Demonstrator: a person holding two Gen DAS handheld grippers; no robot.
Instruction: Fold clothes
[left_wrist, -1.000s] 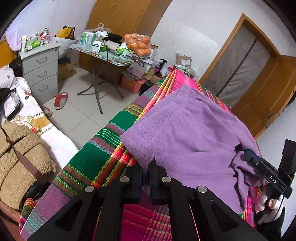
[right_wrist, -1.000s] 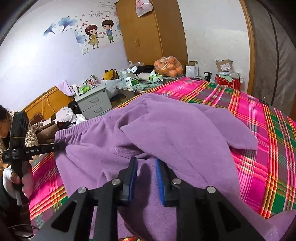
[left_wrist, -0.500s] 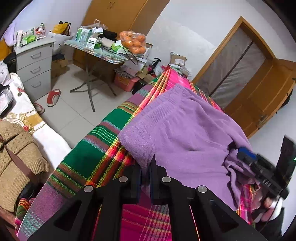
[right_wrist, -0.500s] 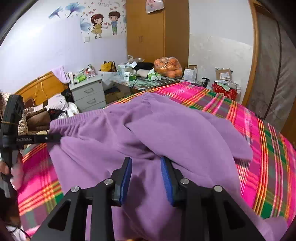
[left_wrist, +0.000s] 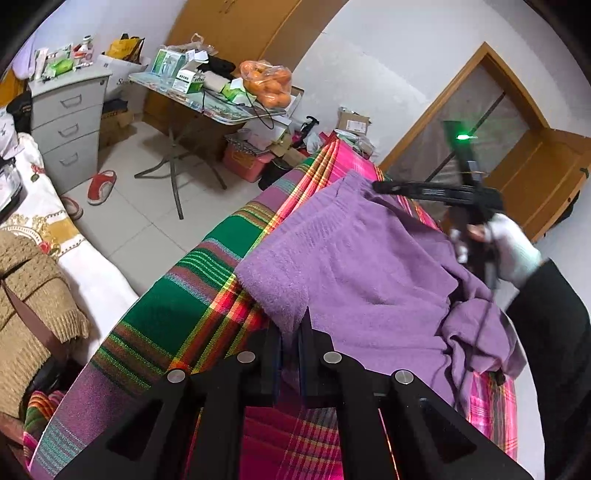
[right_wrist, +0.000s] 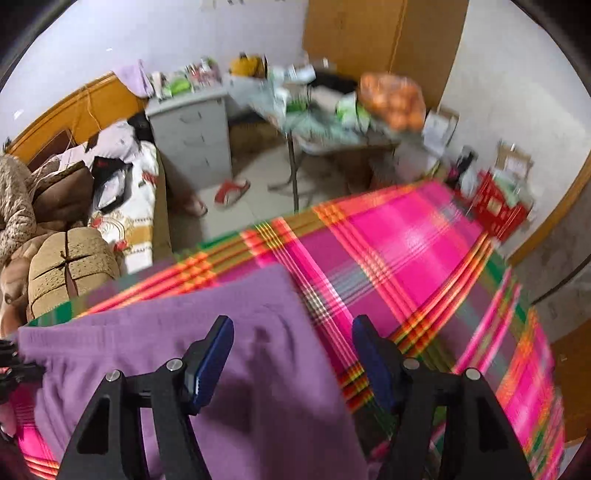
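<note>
Plaid bedspread (right_wrist: 406, 240) lies bare beyond purple garment (left_wrist: 362, 266), whose corner left gripper (left_wrist: 291, 332) pinches.

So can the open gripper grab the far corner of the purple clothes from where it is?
Probably yes. The right gripper hangs wide open right above the purple garment, with nothing between them. The left gripper pins the other corner.
</note>
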